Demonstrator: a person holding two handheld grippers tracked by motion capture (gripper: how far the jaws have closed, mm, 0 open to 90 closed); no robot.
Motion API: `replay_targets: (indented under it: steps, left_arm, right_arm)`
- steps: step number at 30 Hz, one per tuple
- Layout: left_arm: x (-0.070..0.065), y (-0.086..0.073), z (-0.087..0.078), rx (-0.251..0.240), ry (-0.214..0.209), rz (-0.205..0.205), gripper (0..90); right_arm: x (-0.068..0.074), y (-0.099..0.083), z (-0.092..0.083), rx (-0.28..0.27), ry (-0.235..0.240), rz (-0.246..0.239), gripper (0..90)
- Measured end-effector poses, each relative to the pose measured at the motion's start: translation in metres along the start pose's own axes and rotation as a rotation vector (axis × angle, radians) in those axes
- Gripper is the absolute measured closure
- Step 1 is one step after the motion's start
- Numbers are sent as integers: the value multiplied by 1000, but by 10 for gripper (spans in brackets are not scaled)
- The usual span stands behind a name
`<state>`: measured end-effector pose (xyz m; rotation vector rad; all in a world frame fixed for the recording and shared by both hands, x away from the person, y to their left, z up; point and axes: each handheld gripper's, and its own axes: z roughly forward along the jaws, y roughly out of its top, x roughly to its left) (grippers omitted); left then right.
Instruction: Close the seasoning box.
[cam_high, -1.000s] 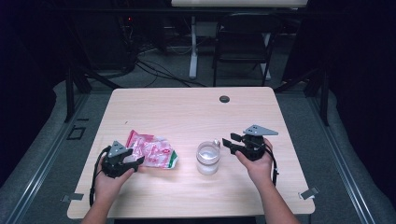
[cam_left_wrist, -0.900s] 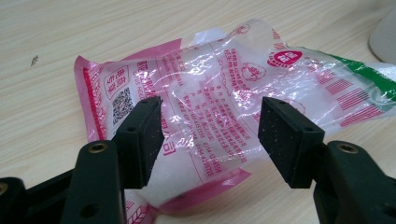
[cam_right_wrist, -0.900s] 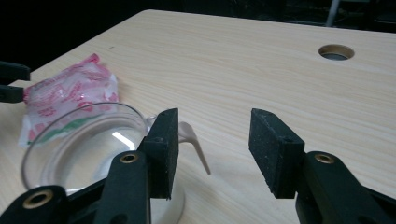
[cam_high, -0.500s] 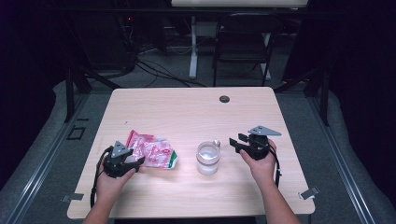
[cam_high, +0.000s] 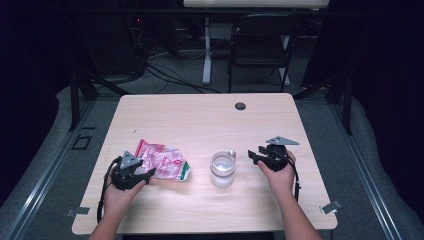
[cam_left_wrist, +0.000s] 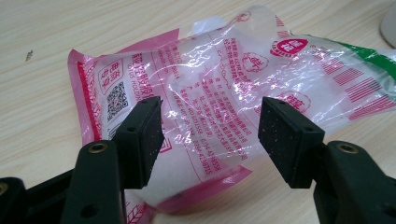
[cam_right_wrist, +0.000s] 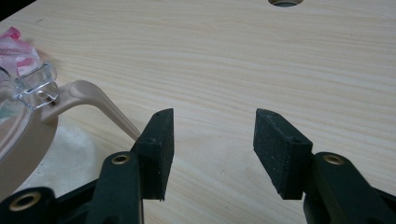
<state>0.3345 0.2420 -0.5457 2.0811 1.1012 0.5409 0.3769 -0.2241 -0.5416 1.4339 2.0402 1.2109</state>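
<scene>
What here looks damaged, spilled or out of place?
Nothing is spilled. The pink plastic bag is crumpled and lies flat on the table, between the open jaws of the left gripper. The lidded cup stands upright.

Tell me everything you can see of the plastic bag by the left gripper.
The bag is thin, crinkled clear plastic with pink edges, pink print, a QR code and a green corner. It lies flat and crumpled on the table, left of the cup. The left gripper has open jaws over its near end, not pinching it.
</scene>
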Motion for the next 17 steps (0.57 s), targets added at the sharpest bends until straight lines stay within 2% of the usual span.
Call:
replay_targets:
  steps: [9,12,15,17]
  left_arm:
    - [0,0,0,0,6,-4,401]
    - [0,0,0,-3,7,-11,401]
    - [1,0,-1,-6,8,-14,399]
    - [2,0,-4,-21,6,-32,399]
  right_arm:
    - [1,0,1,16,-18,-23,460]
    - [1,0,1,9,-26,-13,455]
    - [1,0,-1,-2,-38,-19,452]
    - [1,3,-4,-19,-53,-32,435]
